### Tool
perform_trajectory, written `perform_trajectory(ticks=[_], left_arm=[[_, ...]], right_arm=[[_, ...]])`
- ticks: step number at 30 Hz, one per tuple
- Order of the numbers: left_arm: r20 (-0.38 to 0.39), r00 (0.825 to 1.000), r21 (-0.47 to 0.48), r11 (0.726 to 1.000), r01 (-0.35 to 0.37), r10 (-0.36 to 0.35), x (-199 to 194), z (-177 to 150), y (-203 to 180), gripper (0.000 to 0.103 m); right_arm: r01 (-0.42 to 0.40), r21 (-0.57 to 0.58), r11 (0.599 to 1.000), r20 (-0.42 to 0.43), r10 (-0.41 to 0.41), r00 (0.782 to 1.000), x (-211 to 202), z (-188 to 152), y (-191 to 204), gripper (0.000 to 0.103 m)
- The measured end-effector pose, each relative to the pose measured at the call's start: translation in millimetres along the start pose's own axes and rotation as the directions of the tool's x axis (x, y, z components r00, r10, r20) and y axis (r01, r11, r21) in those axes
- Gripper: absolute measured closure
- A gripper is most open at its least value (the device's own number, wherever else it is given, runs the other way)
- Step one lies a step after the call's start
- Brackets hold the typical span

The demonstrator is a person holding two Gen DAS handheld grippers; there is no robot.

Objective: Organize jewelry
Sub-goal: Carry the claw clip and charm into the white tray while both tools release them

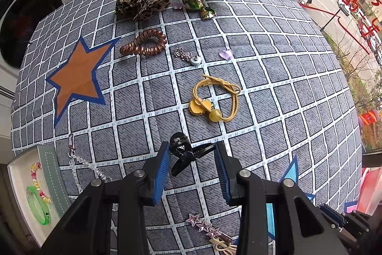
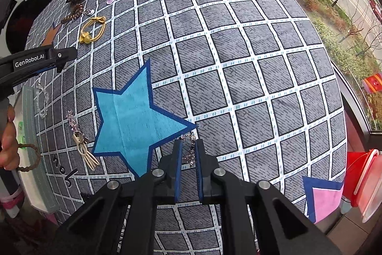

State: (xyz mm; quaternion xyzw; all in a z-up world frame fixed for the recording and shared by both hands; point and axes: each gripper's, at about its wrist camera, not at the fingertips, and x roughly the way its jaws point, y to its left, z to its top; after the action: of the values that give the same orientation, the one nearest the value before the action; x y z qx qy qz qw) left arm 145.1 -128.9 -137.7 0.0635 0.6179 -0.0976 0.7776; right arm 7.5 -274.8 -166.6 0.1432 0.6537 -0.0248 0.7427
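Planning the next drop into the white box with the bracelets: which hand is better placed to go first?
Probably left. The left gripper holds the black hair clip close to the white box; the right gripper, pinching a silver chain, sits farther away.

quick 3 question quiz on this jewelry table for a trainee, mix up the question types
1. True or false: the left gripper is closed on a black hair claw clip.
2. The right gripper pinches what? A) a silver chain piece B) a yellow hair tie C) a leopard scrunchie
3. Fill in: the green bangle lies in the white ___ at the table's edge.

Key: 1 true; 2 A; 3 box
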Motion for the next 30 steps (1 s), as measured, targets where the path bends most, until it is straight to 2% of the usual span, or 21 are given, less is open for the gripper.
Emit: perform_trajectory(ticks=[6, 12, 13, 21, 30], left_arm=[[-0.001, 1.000, -0.001, 1.000, 0.007, -0.007, -16, -33, 5, 0.059], [0.006, 1.000, -0.010, 1.000, 0.013, -0.013, -30, -56, 29, 0.059], [0.006, 1.000, -0.016, 1.000, 0.014, -0.014, -32, -59, 30, 0.059], [0.021, 1.000, -0.073, 0.997, 0.002, 0.000, -51, -81, 65, 0.059], [0.049, 0.998, -0.188, 0.982, -0.029, 0.039, -76, -127, 134, 0.059]], right_arm=[[-0.052, 0.031, 0.998, -0.007, 0.053, 0.999, -11, -4, -14, 0.092], [-0.057, 0.045, 0.997, -0.011, 0.057, 0.998, -16, -14, -33, 0.092], [-0.061, 0.043, 0.997, -0.011, 0.062, 0.998, -13, -19, -50, 0.092], [-0.063, 0.011, 0.998, -0.008, 0.063, 0.998, -27, -16, -15, 0.092], [-0.104, -0.109, 0.989, -0.006, 0.104, 0.995, -38, -10, 54, 0.092]])
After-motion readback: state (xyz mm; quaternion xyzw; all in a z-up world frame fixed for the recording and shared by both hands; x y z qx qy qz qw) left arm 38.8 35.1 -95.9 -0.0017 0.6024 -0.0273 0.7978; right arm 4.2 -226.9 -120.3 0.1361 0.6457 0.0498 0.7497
